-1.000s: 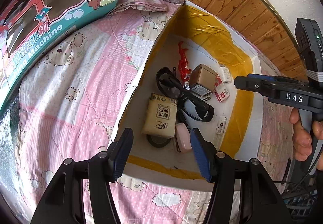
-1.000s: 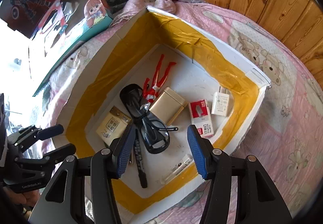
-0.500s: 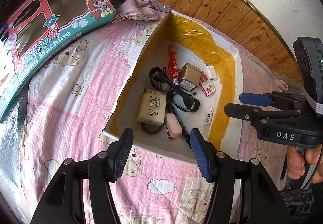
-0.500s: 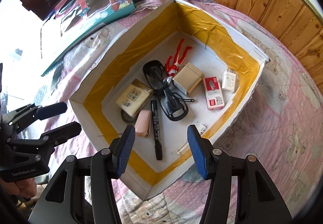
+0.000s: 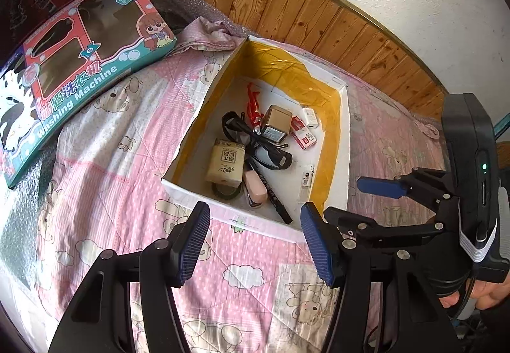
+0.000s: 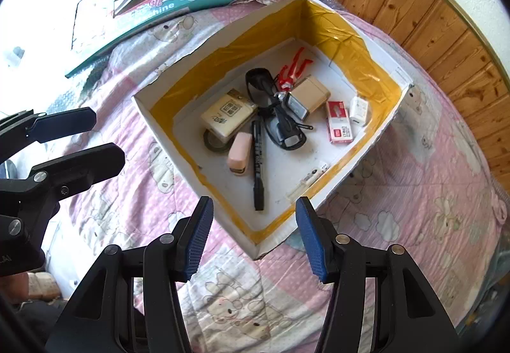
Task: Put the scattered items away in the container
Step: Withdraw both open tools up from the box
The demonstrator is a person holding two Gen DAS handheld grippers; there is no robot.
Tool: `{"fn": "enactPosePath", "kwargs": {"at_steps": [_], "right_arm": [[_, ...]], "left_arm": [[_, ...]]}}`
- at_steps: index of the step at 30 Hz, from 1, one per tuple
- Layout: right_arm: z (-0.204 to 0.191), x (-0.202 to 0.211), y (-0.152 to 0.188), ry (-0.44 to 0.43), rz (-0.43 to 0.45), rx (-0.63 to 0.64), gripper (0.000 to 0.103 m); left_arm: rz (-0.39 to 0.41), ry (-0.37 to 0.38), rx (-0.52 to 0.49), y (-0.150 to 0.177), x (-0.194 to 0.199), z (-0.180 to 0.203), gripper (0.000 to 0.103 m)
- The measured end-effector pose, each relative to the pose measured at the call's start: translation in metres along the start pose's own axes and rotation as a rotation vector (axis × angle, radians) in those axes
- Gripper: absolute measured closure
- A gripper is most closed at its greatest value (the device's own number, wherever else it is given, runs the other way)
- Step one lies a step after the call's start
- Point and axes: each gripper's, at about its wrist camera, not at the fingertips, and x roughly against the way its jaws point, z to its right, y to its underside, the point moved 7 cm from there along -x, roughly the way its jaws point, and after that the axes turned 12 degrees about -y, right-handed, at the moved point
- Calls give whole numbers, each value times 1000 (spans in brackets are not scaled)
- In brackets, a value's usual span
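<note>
Left of box (image 5: 191, 136), quilt (image 5: 105, 136) bare of loose items; toy carton (image 5: 83, 63) further left. Left gripper (image 5: 255, 238) jaws apart, empty, hovers just short of box's near wall. Right gripper (image 6: 251, 235) likewise apart, empty, over near corner. Risk: nudging light box shifts it. Sunglasses (image 6: 274, 111), marker (image 6: 258, 162), stapler (image 6: 239, 154) sit inside box; strays beyond view possible.

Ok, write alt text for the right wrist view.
An open white box lined with yellow tape sits on a pink bear-print quilt, holding sunglasses, a black marker, a pink stapler and small packets. The open right gripper hovers empty before it; the left gripper shows at left.
</note>
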Motion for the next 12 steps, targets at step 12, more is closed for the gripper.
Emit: {"fn": "enactPosePath", "kwargs": {"at_steps": [12], "right_arm": [[-10,30,1,38,90,-36,46]], "left_arm": [[31,56,2,11,29,13,42]]}}
